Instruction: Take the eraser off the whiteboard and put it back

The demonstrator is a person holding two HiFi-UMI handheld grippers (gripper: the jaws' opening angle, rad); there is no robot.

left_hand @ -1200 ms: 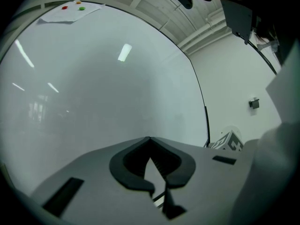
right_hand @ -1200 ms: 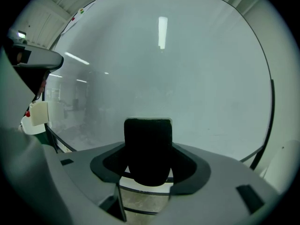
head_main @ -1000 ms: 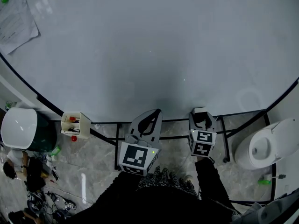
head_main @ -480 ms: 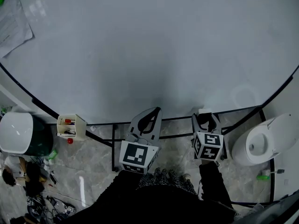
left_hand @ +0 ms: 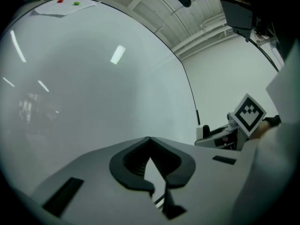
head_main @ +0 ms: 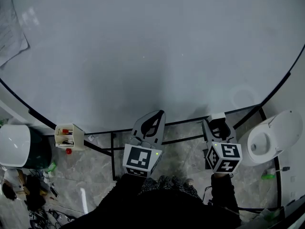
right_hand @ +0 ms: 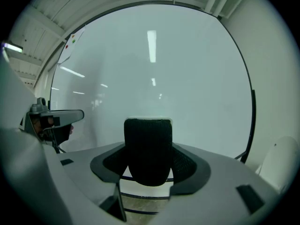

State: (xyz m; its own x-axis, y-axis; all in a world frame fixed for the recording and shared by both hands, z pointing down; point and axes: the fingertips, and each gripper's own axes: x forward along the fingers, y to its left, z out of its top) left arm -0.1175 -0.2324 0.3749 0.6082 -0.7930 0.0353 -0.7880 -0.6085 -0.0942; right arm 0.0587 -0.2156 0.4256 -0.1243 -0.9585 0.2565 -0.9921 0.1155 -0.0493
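Observation:
The eraser [right_hand: 148, 149], black felt with a white back, sits clamped between the jaws of my right gripper [right_hand: 148, 172]. In the head view that right gripper [head_main: 218, 124] hovers just below the bottom rim of the whiteboard [head_main: 152, 51], with the eraser [head_main: 218, 120] at its tip, apart from the board face. My left gripper [head_main: 153, 120] is shut with nothing in it, held near the board's lower edge at the middle. In the left gripper view the left gripper [left_hand: 151, 146] has its tips meeting in front of the blank whiteboard [left_hand: 84, 88].
A small white marker holder [head_main: 66, 135] hangs at the board's lower left. Paper sheets [head_main: 9, 32] are pinned at the upper left. A white and green bin [head_main: 19, 147] stands on the floor at left, a white bin [head_main: 269, 137] at right. The black stand frame [head_main: 157, 142] runs below the board.
My right gripper with the eraser has drifted rightward and a little down, away from the board. The view has shifted so the holder and bins slid left. The left gripper stays put.

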